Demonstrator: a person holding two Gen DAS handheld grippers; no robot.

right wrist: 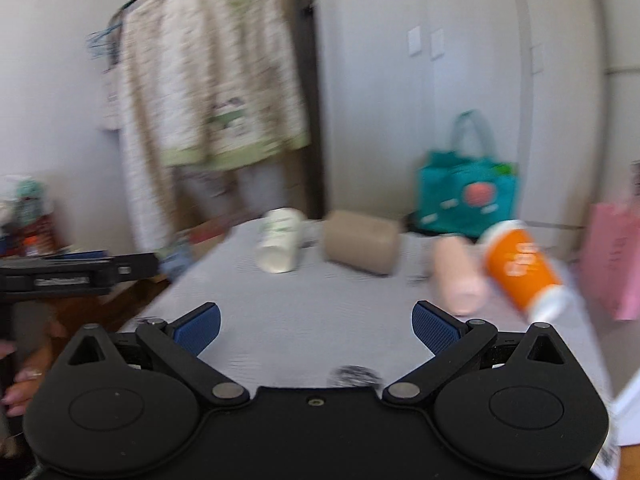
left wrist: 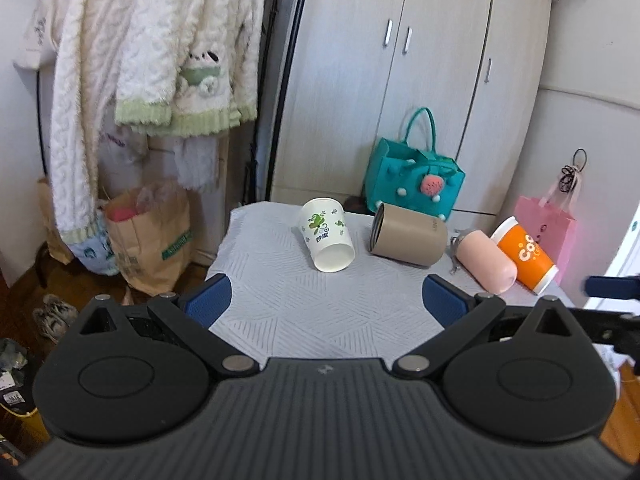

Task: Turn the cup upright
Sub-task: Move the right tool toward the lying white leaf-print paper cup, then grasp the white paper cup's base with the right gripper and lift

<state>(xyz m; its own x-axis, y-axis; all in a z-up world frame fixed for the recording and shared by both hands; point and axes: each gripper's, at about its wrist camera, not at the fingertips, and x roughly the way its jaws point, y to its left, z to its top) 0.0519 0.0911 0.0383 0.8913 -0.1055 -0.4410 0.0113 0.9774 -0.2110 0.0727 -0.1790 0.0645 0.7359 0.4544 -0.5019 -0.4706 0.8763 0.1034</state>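
Observation:
Several cups lie on their sides on the white-clothed table (left wrist: 304, 312). A white paper cup with green print (left wrist: 326, 234) lies at the far left. A beige cup (left wrist: 408, 236) lies to its right, then a pink cup (left wrist: 486, 262) and an orange cup (left wrist: 526, 254). My left gripper (left wrist: 326, 300) is open and empty, short of the white cup. The right wrist view is blurred: white cup (right wrist: 280, 240), beige cup (right wrist: 362, 240), pink cup (right wrist: 458, 276), orange cup (right wrist: 524, 266). My right gripper (right wrist: 316, 330) is open and empty above the table (right wrist: 312, 320).
A teal felt bag (left wrist: 414, 178) stands behind the table against a wardrobe (left wrist: 400, 80). A pink gift bag (left wrist: 546, 224) is at the right. Fluffy robes (left wrist: 152, 60) hang at the left above paper bags (left wrist: 152, 236). The left gripper shows at the left in the right wrist view (right wrist: 76, 272).

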